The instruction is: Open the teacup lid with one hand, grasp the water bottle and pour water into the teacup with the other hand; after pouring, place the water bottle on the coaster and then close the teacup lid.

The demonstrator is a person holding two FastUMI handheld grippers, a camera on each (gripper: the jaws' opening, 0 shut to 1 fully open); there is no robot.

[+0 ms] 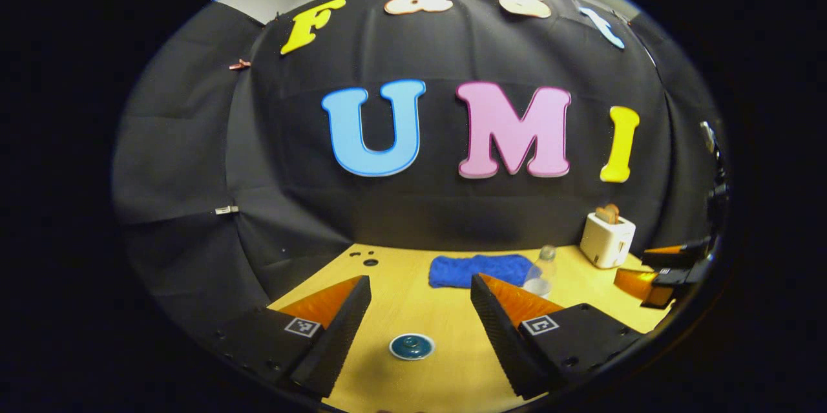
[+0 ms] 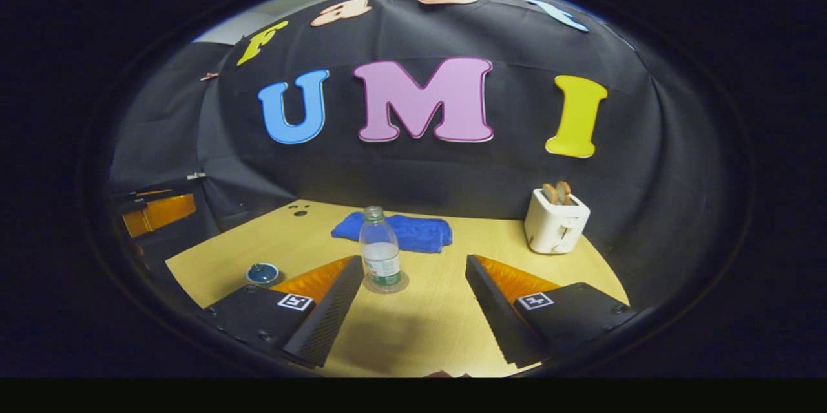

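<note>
The bottle (image 2: 380, 249) stands upright on the surface (image 2: 413, 329), partly filled, cap on, just near of the blue cloth (image 2: 395, 231). The lidded teacup (image 1: 411, 346) sits left, ahead of the spread left claw (image 1: 420, 309). The right claw (image 2: 413, 293) is spread, empty. A toaster (image 2: 555, 221) holds bread, far right.

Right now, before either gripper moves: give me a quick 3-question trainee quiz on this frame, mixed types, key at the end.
1. True or false: the water bottle is held between the right gripper fingers.
2. Multiple choice: the teacup lid is A) on, B) lying on the table, C) held by the left gripper.
3. Fill in: behind the bottle lies a blue ____; a white ____ stands off to one side.

Key: 1 false, it stands free on a round coaster; 2 A; 3 cloth, toaster.
</note>
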